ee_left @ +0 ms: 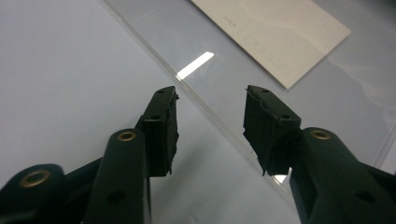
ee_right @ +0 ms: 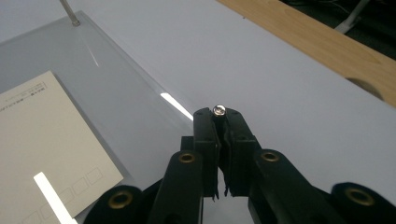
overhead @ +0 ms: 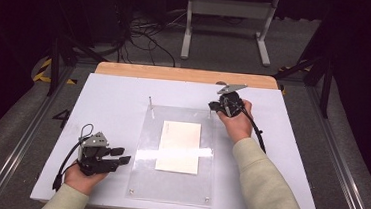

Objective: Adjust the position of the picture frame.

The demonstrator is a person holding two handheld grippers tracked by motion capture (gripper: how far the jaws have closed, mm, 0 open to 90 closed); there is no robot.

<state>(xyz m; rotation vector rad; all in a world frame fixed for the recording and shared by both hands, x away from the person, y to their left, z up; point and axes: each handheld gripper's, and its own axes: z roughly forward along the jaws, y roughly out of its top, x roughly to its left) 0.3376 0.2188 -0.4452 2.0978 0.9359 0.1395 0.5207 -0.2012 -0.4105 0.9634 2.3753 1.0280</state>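
High view: white tabletop w/ wood back edge, grey floor; left claw apart, right claw clamped on prob. a screw.

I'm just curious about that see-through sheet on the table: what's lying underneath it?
Under the clear sheet lies a cream card, seen through it, faint print along its edge. Beneath both is the white table. The card's underside stays covered.

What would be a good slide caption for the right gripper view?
Right tongs shut on a small metal screw, beside the clear acrylic sheet covering a cream card.
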